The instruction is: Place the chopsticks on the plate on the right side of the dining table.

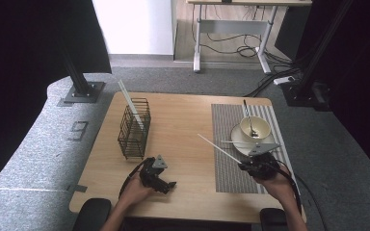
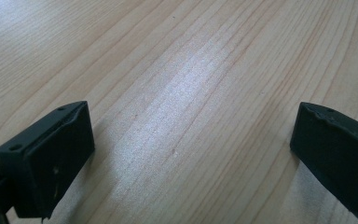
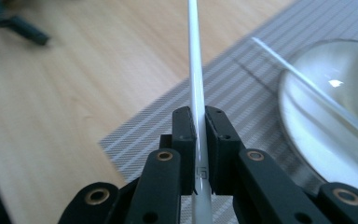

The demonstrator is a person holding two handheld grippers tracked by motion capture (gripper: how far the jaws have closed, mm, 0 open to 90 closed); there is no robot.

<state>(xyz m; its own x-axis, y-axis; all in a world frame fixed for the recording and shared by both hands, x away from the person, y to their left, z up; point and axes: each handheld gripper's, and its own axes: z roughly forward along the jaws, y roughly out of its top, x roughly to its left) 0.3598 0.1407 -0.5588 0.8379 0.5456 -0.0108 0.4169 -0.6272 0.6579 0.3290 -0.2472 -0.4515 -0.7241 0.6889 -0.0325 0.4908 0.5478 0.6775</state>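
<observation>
Pale wooden surface (image 1: pixel 183 125) carries a striped placemat (image 1: pixel 226 144), and above its near edge a white chopstick (image 1: pixel 217 147) is clamped between the jaws of the right hand-held gripper (image 1: pixel 244 165), slanting up and leftward from it. A second chopstick (image 3: pixel 307 84) rests on the plate (image 1: pixel 238 139) just beyond. Well apart, the left hand-held gripper (image 1: pixel 171 185) lies wide open over bare wood, holding nothing.

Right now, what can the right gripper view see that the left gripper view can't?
Right gripper view: the right gripper shut on a white chopstick, a striped placemat, and a plate with a second chopstick resting on it. Left gripper view: the left gripper, its jaws wide apart with nothing between them. Both: the wooden table.
</observation>
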